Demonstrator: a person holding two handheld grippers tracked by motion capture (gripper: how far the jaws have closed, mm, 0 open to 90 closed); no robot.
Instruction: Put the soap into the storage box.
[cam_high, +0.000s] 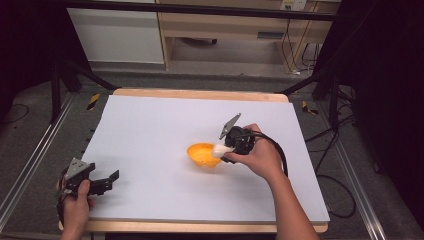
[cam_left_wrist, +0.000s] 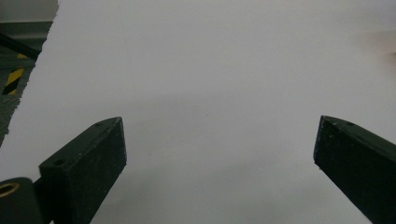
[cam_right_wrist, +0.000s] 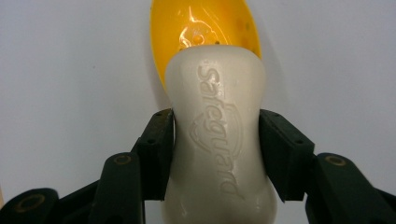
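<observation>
An orange bowl-shaped soap dish (cam_high: 202, 154) sits on the white board near the table's middle. My right gripper (cam_high: 223, 149) is shut on a white bar of soap (cam_high: 220, 150) and holds it over the dish's right rim. In the right gripper view the soap bar (cam_right_wrist: 215, 135), embossed "safeguard", is pinched at its waist between both jaws, with the orange dish (cam_right_wrist: 201, 32) just beyond its far end. My left gripper (cam_high: 112, 179) rests at the board's front left corner, open, with bare white board between its jaws (cam_left_wrist: 219, 154).
The white board (cam_high: 150, 130) covers a wooden table (cam_high: 200, 93). Metal rails run along both sides. Black cables (cam_high: 340, 190) trail on the floor to the right. A black-and-yellow marker (cam_left_wrist: 14, 79) lies off the board's left edge.
</observation>
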